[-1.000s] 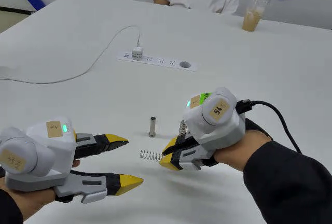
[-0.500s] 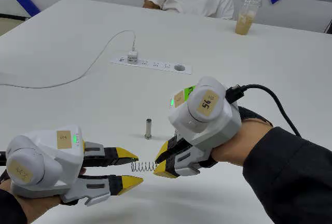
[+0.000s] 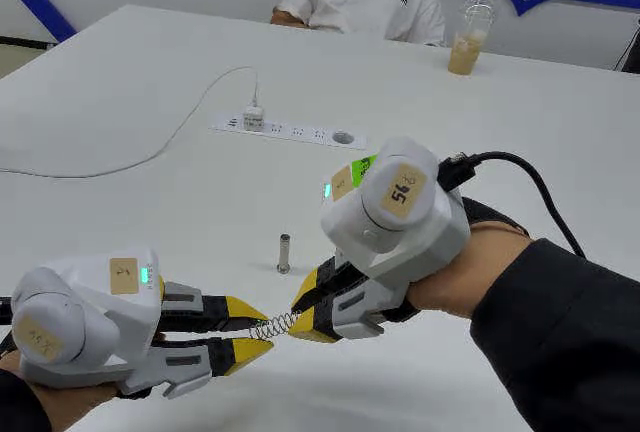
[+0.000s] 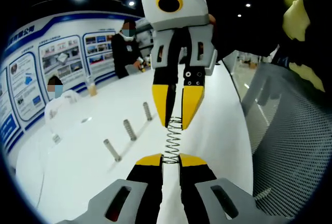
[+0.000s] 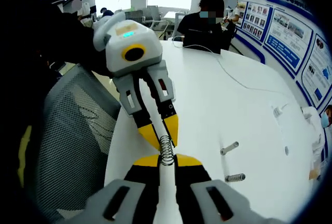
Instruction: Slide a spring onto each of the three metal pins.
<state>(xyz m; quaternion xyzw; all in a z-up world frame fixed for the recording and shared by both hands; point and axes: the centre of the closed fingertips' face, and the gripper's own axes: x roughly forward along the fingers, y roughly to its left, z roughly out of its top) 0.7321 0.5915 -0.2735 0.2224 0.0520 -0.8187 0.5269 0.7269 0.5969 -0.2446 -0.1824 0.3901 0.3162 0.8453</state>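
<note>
White table (image 3: pixel 150 102), mid-frame: spring (image 3: pixel 275 325) pinched between left gripper (image 3: pixel 263 330) and right gripper (image 3: pixel 298 314), jaws near-shut; one sprung pin (image 5: pixel 235 177), bare pin (image 3: pixel 284 252) waiting.

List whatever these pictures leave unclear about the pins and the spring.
Head view: the right gripper hides all but one pin.
Left gripper view: whether the left gripper truly pinches the spring; its end is hidden between the jaw tips.
Same view: the three pins are too small to tell which carry springs.
</note>
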